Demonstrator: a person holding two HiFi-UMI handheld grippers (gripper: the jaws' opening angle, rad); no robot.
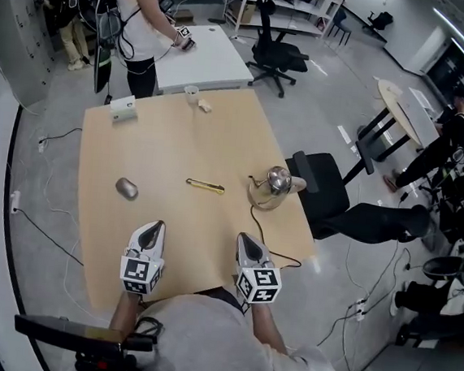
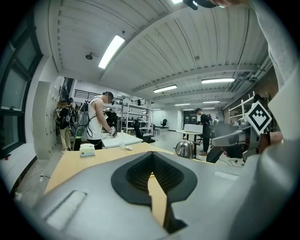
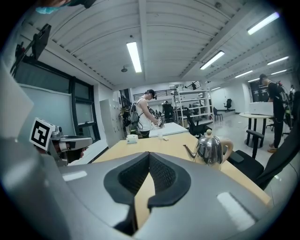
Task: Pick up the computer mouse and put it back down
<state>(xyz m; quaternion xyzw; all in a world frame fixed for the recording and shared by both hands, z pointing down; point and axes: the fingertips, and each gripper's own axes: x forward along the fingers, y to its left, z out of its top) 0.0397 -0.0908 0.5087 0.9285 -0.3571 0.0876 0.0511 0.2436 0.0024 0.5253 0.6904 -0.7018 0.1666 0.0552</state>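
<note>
The computer mouse (image 1: 126, 188), grey and oval, lies on the left part of the wooden table (image 1: 170, 146). My left gripper (image 1: 156, 227) hovers over the table's near edge, a short way to the near right of the mouse and apart from it. Its jaws are shut with nothing between them, as the left gripper view (image 2: 152, 153) also shows. My right gripper (image 1: 245, 239) is level with it, farther right, shut and empty (image 3: 149, 154). The mouse does not show in either gripper view.
A steel kettle (image 1: 277, 181) with a cable stands at the table's right, and a thin yellow tool (image 1: 206, 186) lies mid-table. A white box (image 1: 123, 107) and a small cup (image 1: 192, 94) sit at the far edge. A black chair (image 1: 321, 189) is on the right, and a person (image 1: 142, 17) stands beyond at another table.
</note>
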